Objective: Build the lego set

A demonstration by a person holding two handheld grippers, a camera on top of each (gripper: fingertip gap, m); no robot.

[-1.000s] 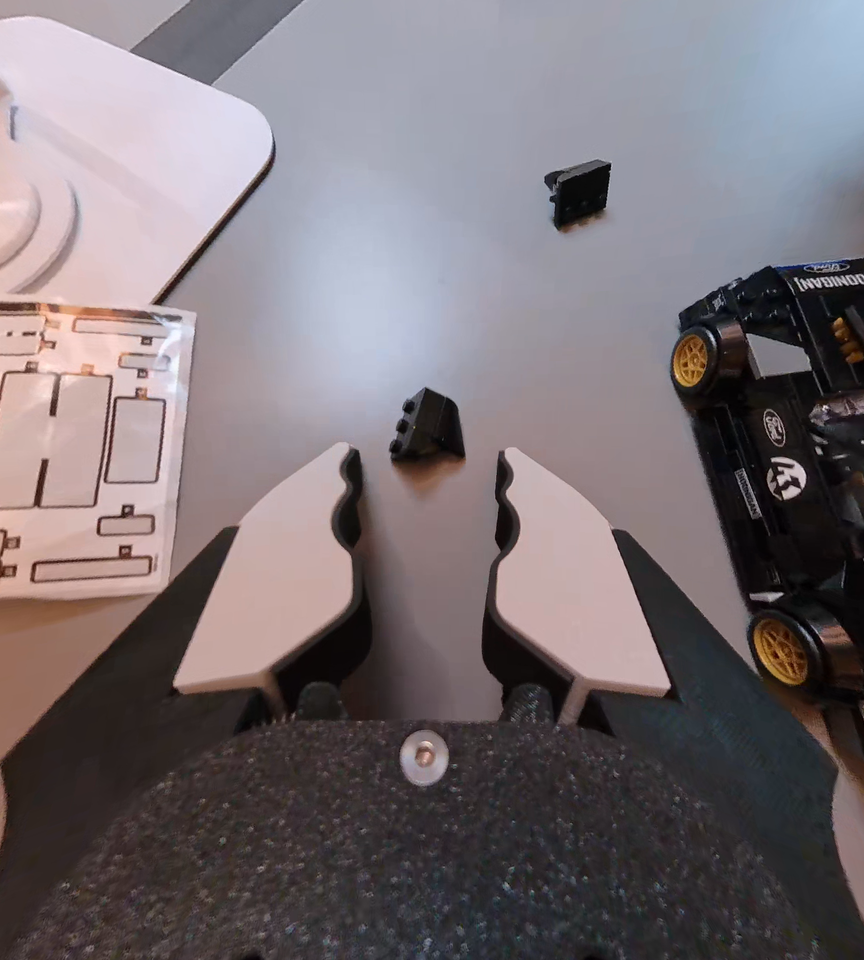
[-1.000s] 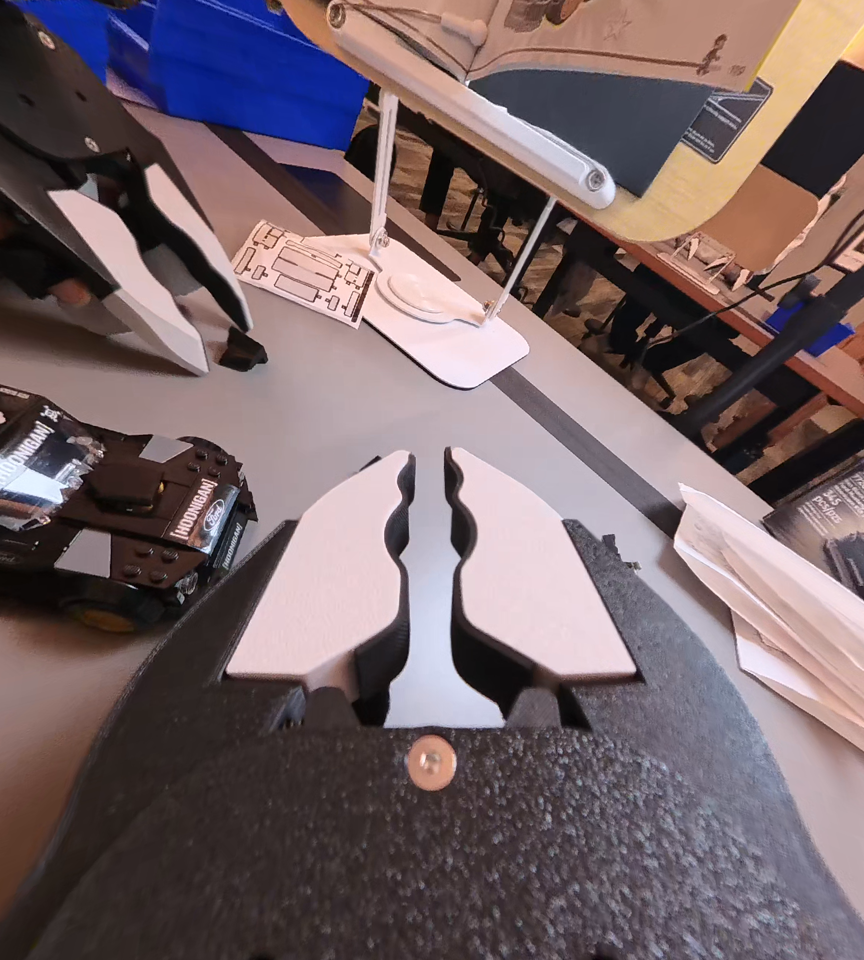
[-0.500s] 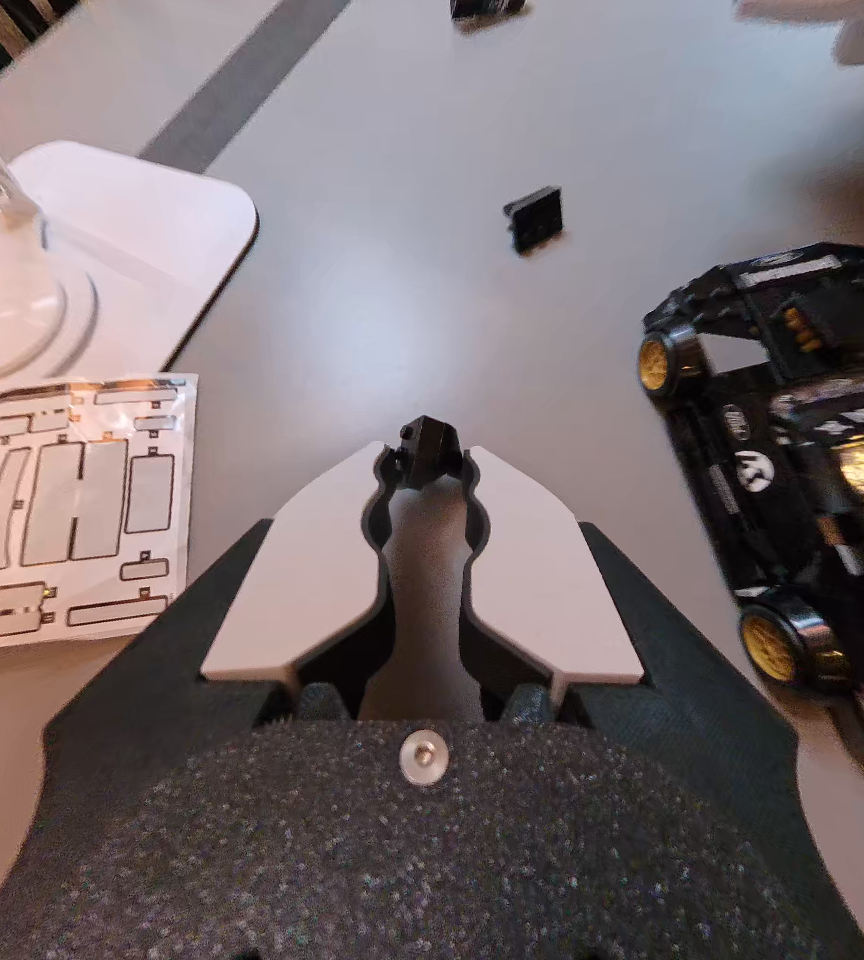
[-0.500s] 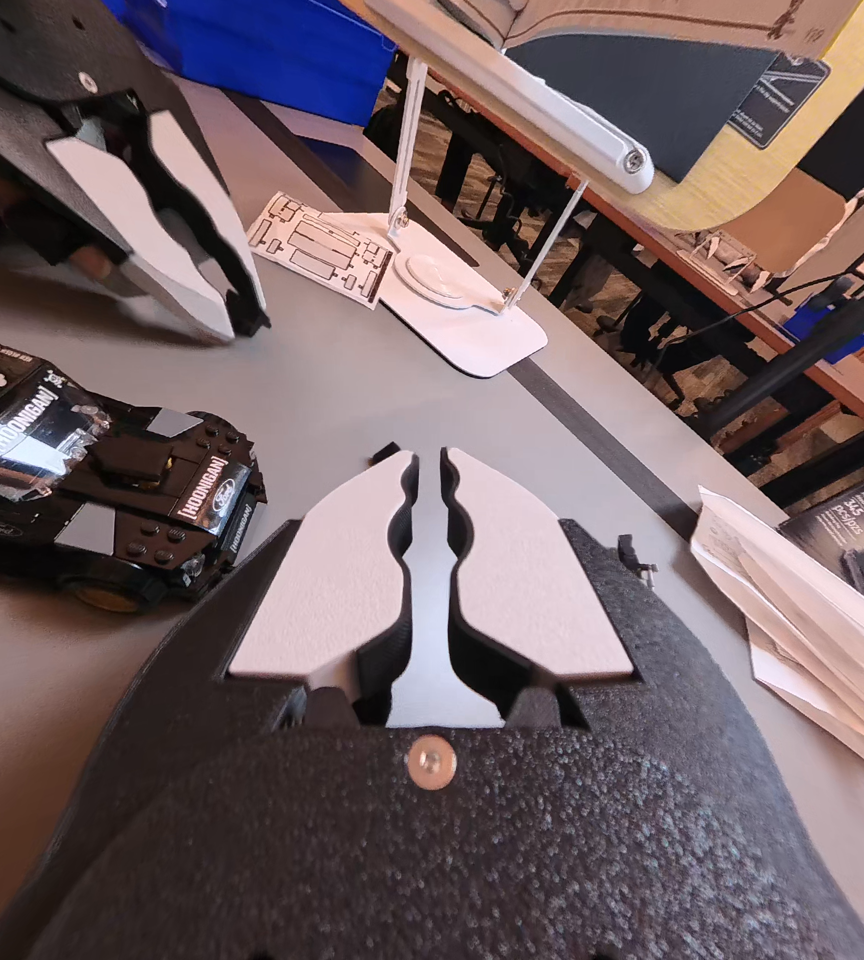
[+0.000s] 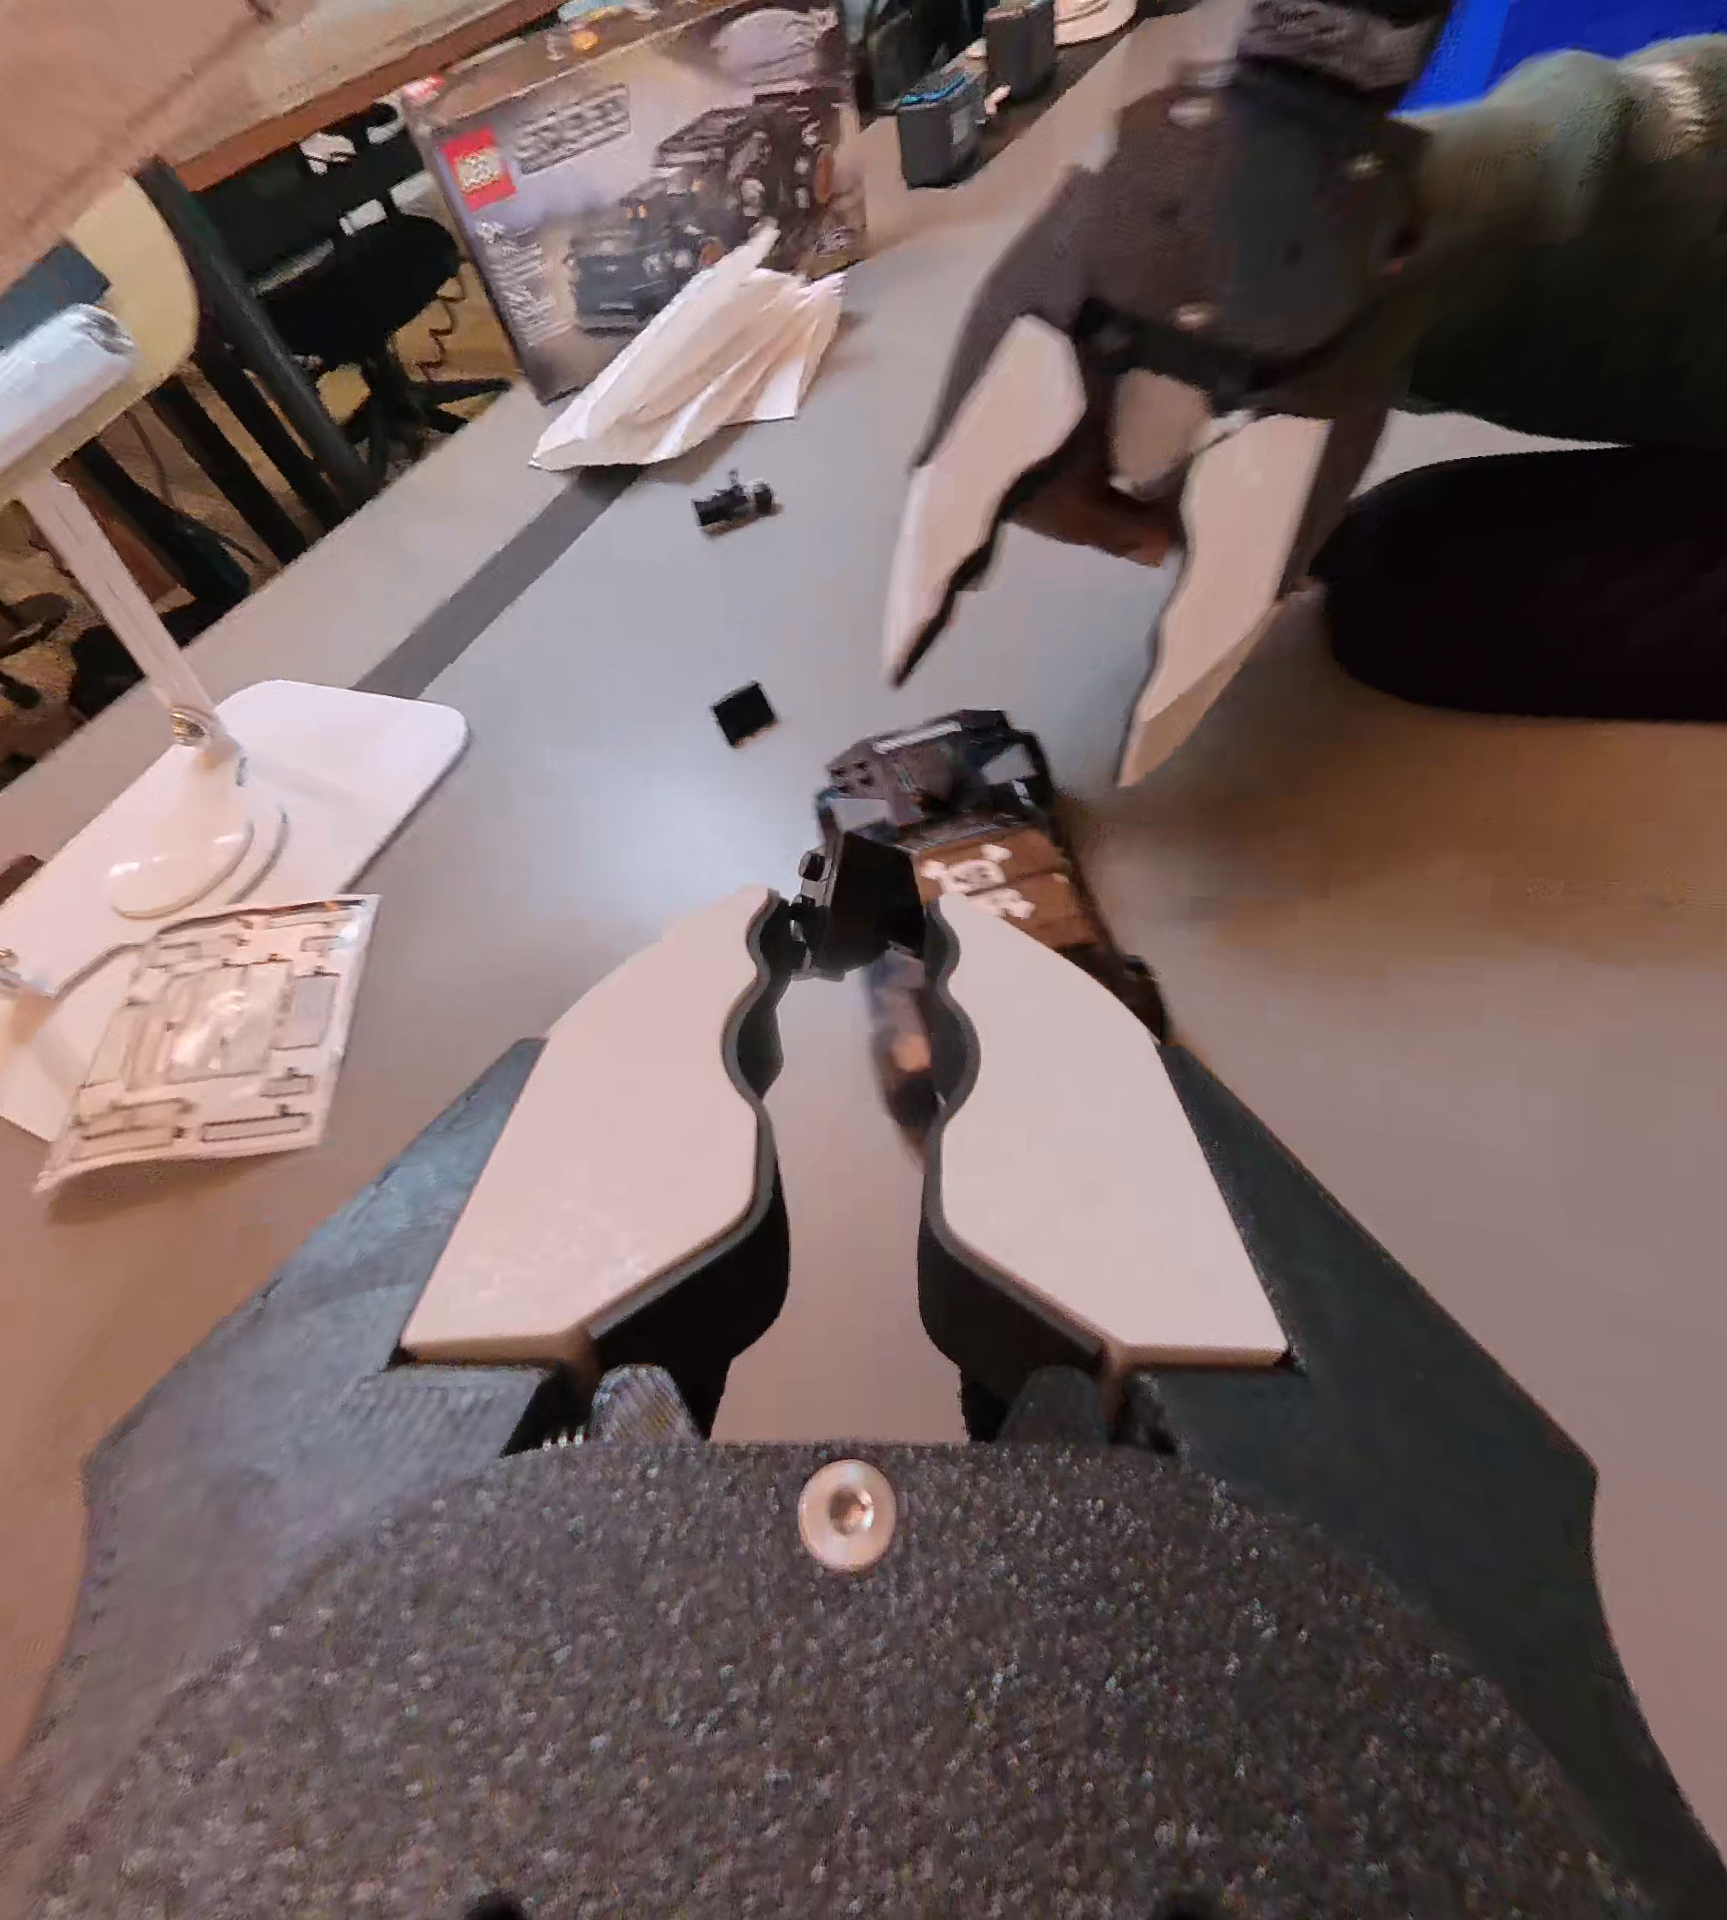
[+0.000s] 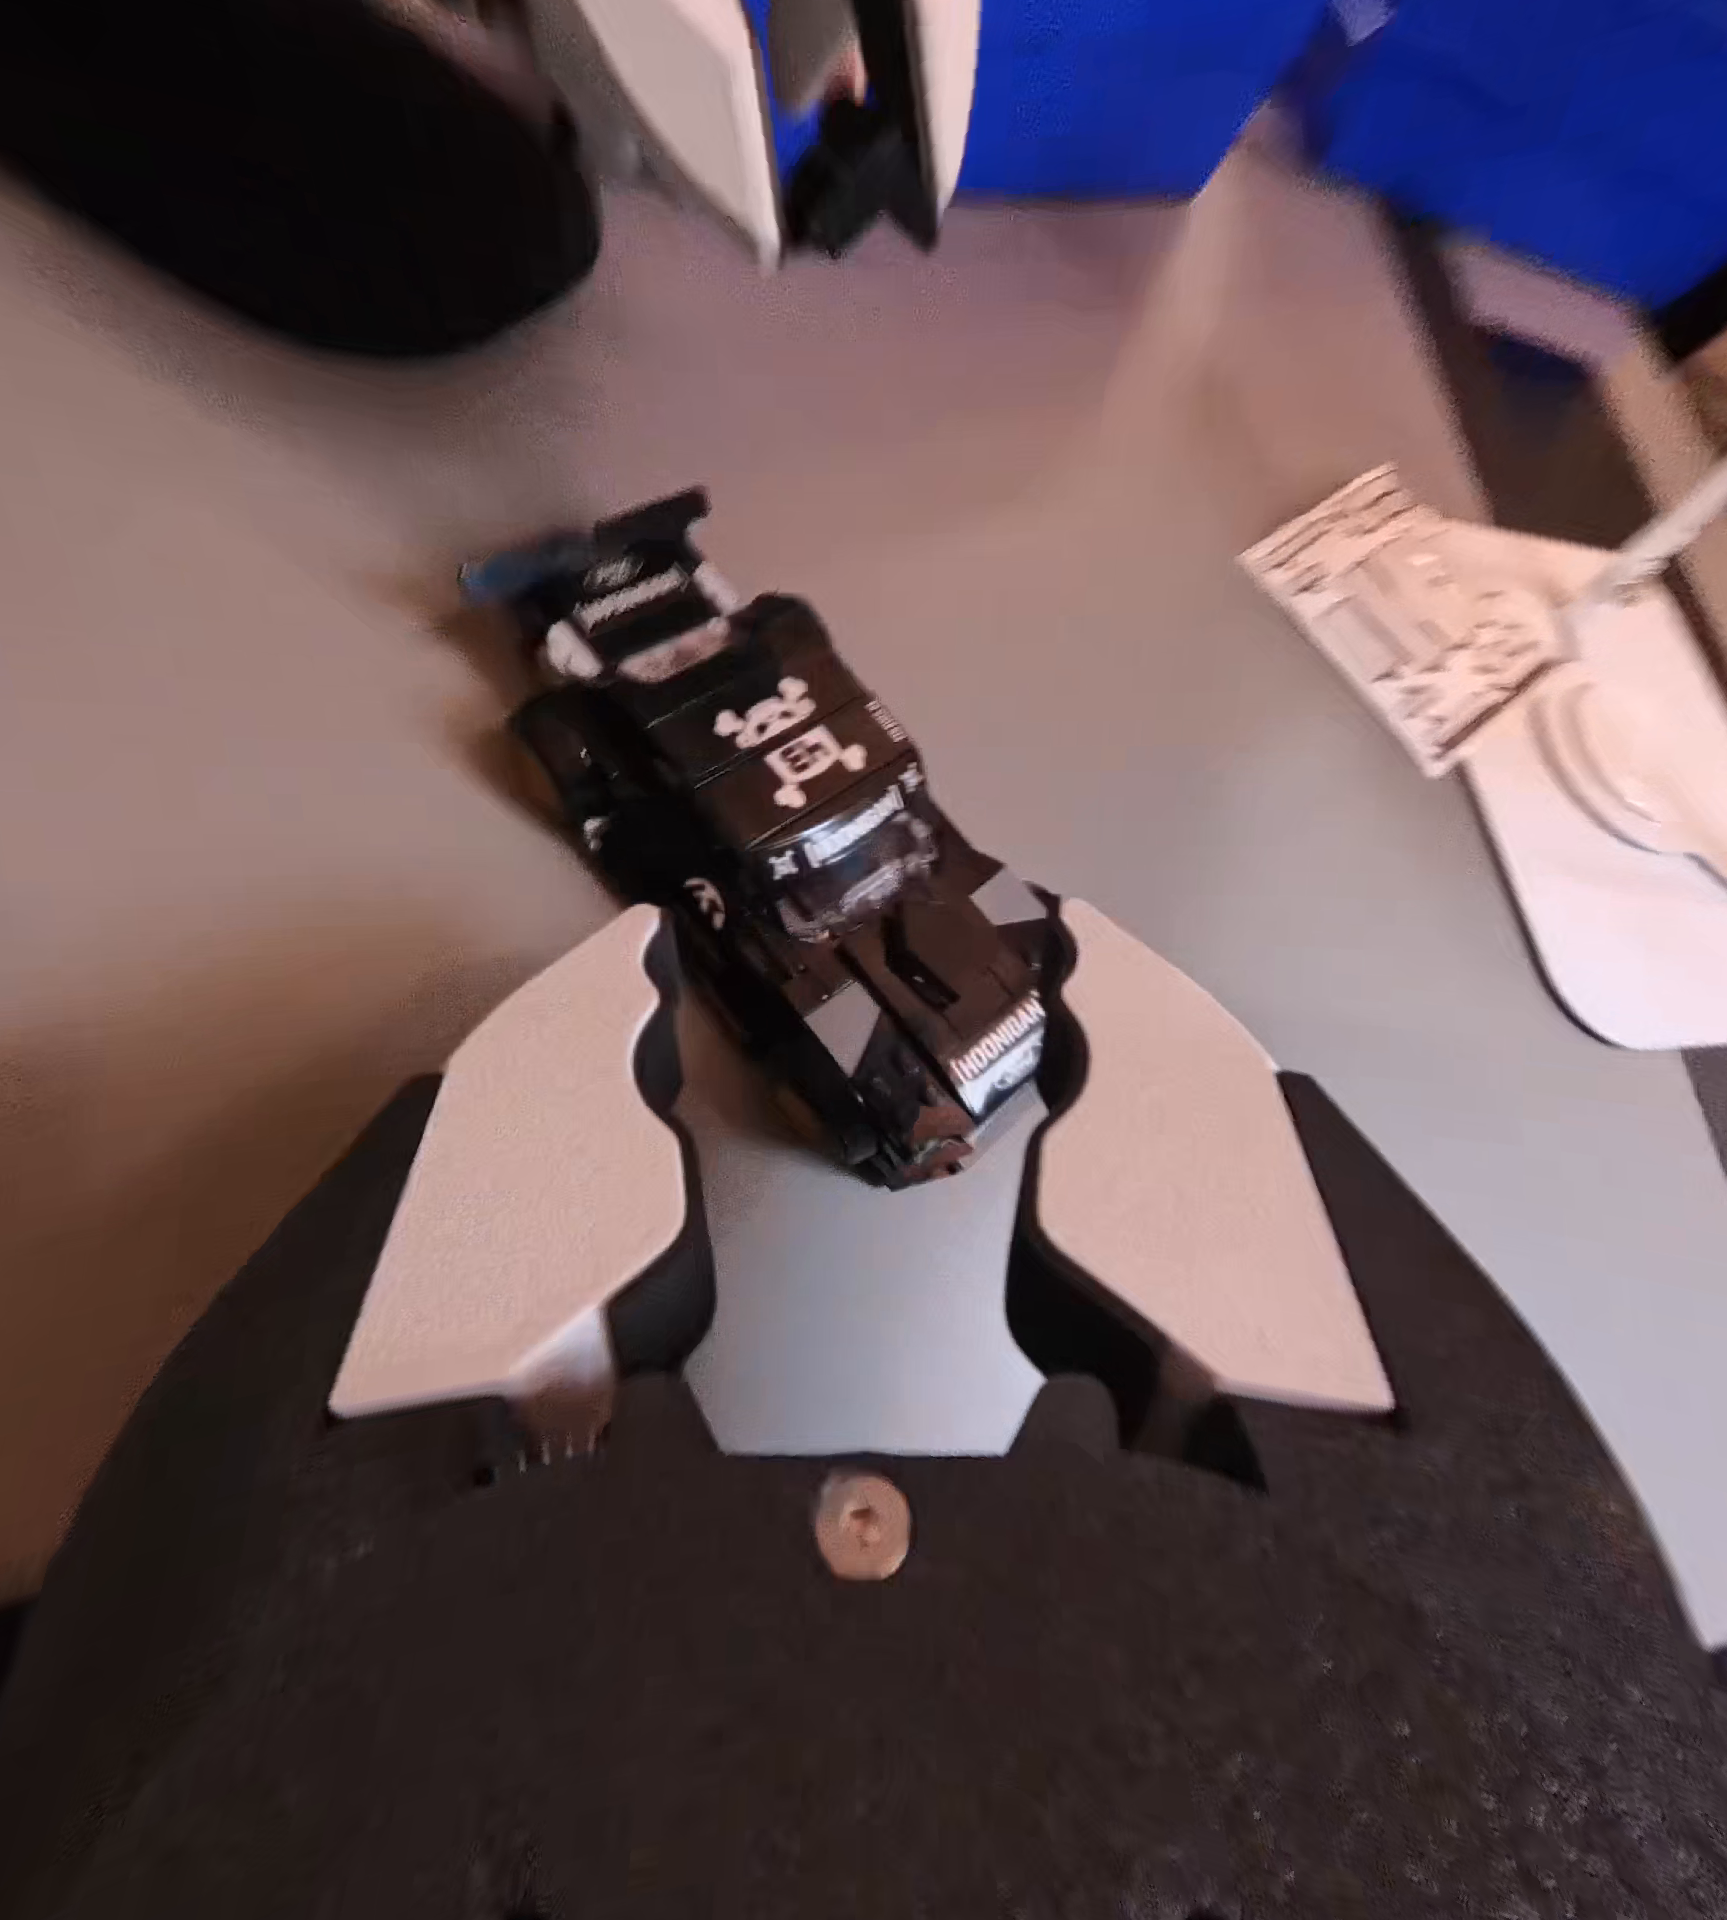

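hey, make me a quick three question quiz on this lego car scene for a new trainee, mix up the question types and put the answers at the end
1. True or false: the left gripper is empty.
2. Multiple choice: in the right wrist view, the right gripper has its fingers A) shut together beside the car, B) spread open on either side of the black lego car's near end, C) around the sticker sheet.
3. Short answer: what lies flat on the table partly on the white lamp base?

Key
1. False: it is shut on a small black brick.
2. B
3. The sticker sheet.
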